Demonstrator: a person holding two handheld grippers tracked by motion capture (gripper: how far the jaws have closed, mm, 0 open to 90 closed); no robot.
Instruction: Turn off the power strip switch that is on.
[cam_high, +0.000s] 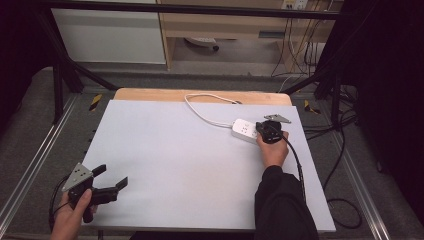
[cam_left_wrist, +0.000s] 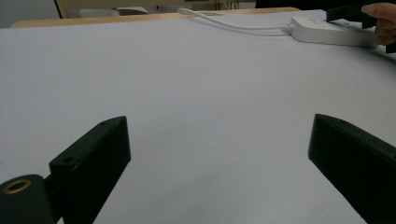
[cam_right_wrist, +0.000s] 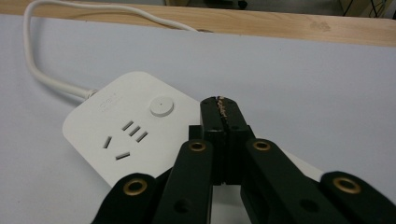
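Left tongs (cam_high: 111, 184): nearest the viewer at the counter's (cam_high: 165, 165) near left corner; jaws spread wide with nothing between them, resting idle in the left hand (cam_high: 70, 216).
Right tongs (cam_right_wrist: 220, 108): jaws pressed together, nothing pinched; tips poised over the power strip (cam_right_wrist: 135, 130), just beside its round button (cam_right_wrist: 161, 107). Whether the tips touch the casing cannot be told.
Power strip: white block lying flat at the far right of the counter, socket face up, its cord (cam_high: 205, 109) looping back toward the wooden edge (cam_high: 150, 94).
Right hand (cam_high: 273, 150): reaches forward from a dark sleeve (cam_high: 282, 205), holding the tongs over the near end of the strip.
Step in hand: judged to be lining up the closed tips to press the button.
Next move: likely a short shift toward the button, then a straight downward push, firm enough to click yet not so hard that the light strip slides on the smooth sheet.
Risk: tips slipping off the low, rounded button.
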